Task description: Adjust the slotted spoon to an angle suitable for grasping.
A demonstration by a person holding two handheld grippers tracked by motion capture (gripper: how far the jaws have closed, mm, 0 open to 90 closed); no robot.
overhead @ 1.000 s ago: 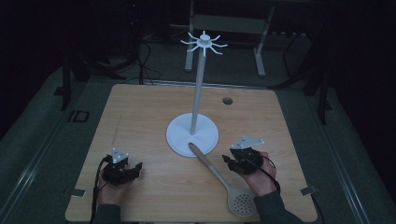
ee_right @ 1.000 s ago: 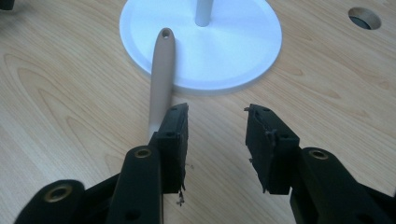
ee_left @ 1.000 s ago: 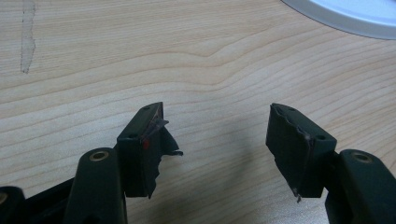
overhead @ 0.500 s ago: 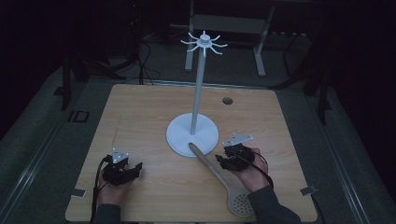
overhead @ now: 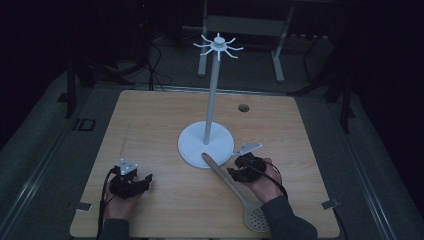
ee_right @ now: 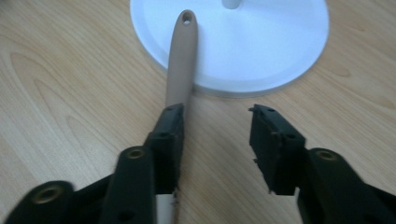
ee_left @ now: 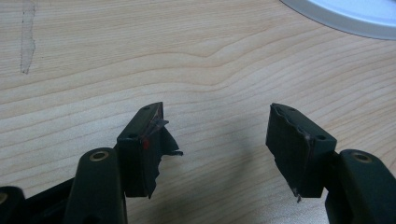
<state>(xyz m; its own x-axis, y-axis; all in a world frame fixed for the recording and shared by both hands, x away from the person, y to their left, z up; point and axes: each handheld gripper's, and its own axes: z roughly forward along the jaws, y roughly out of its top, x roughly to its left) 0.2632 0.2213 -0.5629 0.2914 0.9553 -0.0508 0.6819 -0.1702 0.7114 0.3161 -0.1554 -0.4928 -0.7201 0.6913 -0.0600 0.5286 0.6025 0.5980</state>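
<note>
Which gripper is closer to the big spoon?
Right. The right gripper sits open beside the spoon's handle; the left gripper rests far off across the table.

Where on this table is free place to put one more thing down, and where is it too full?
The table is bare along its whole far edge and down its left side, between the white stand and the left gripper. The near middle, between both grippers, is free too. Crowded is the near right: the slotted spoon lies there with its handle on the stand's base, beside the right gripper.
</note>
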